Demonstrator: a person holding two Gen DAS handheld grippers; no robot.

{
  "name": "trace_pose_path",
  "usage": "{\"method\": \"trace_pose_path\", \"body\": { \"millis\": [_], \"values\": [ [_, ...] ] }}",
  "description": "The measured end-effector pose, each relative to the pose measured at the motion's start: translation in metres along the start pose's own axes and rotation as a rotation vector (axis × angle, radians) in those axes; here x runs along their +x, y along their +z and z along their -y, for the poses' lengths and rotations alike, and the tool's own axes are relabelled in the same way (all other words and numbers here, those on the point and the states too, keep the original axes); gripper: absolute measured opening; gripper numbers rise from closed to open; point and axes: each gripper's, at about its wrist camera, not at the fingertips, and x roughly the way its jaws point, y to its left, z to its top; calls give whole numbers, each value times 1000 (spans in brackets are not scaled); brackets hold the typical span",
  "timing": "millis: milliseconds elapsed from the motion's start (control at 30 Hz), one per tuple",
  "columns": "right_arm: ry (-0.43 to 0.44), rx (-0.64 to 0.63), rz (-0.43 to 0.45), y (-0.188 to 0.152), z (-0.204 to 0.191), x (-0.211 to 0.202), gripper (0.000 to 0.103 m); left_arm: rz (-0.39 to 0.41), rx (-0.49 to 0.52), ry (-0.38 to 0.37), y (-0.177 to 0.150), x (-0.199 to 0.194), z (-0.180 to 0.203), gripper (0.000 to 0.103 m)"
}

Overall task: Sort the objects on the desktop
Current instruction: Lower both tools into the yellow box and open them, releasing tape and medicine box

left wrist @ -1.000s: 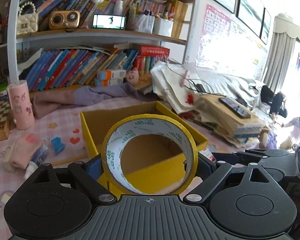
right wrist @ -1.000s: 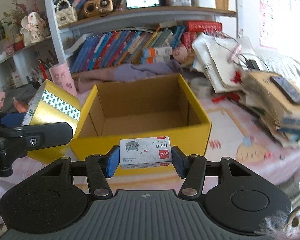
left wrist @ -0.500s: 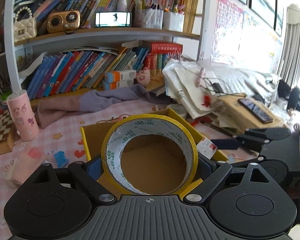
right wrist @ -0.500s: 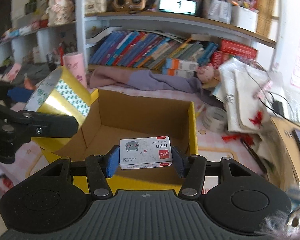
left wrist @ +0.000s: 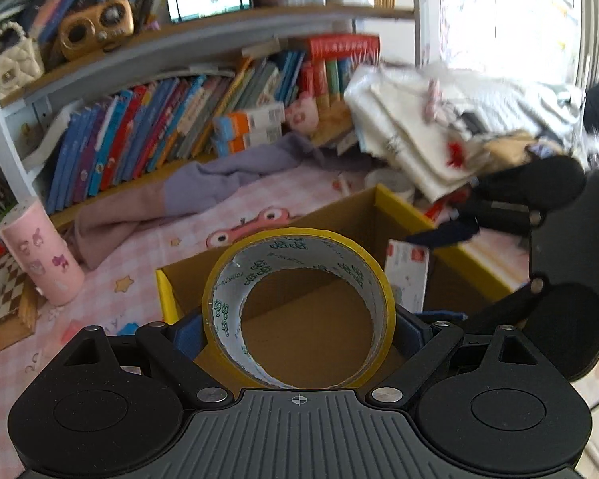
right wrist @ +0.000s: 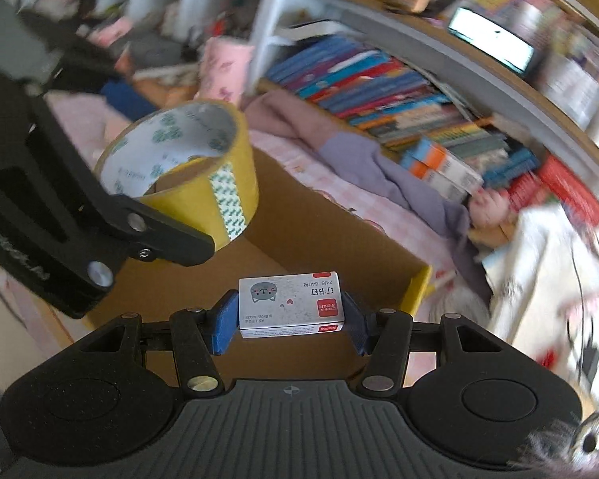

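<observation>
My left gripper [left wrist: 298, 321] is shut on a yellow tape roll [left wrist: 219, 291], held upright with its hole facing the camera, above the open yellow cardboard box [left wrist: 403, 207]. The right wrist view shows the same tape roll [right wrist: 195, 187] at the left, over the near-left part of the box [right wrist: 319, 235]. My right gripper [right wrist: 289, 319] is shut on a small white staple box [right wrist: 289, 309] with a cat picture, above the box interior. In the left wrist view the staple box [left wrist: 405, 275] hangs at the right, inside the box opening.
A pink cylinder [left wrist: 40, 255] stands left of the box on the pink checked cloth. A purple and pink garment [left wrist: 203, 187] lies behind it. Bookshelves [left wrist: 187, 119] fill the back. A heap of papers and bags [left wrist: 427, 135] rises at the right, with a white tape roll [left wrist: 391, 181] beside it.
Both grippers moved forward over the yellow box, carrying the tape roll and the staple box. The right gripper rolled, so its view is now tilted.
</observation>
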Motion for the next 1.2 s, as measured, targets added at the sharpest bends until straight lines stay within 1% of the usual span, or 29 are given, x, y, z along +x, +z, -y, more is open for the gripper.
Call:
{"method": "trace_pose_path", "body": {
  "millis": [167, 333, 400, 533, 700, 867, 1167, 1200],
  "values": [
    [57, -170, -49, 11, 3, 34, 52, -104, 67, 28, 1, 35, -3, 93],
    [103, -389, -110, 19, -6, 68, 52, -181, 115, 26, 2, 60, -4, 93],
    [115, -456, -140, 19, -8, 79, 52, -202, 123, 29, 3, 67, -4, 93],
    [136, -542, -192, 19, -8, 101, 52, -255, 141, 43, 2, 82, -4, 93],
    [138, -621, -236, 16, -8, 120, 52, -319, 155, 72, -1, 98, -4, 93],
    [181, -638, -262, 13, -5, 130, 52, -332, 163, 80, 1, 104, -5, 93],
    [255, -644, -273, 12, -6, 131, 52, -333, 158, 78, 3, 105, -5, 94],
    [257, -644, -266, 12, -6, 130, 55, -333, 158, 80, 3, 106, -5, 95]
  ]
}}
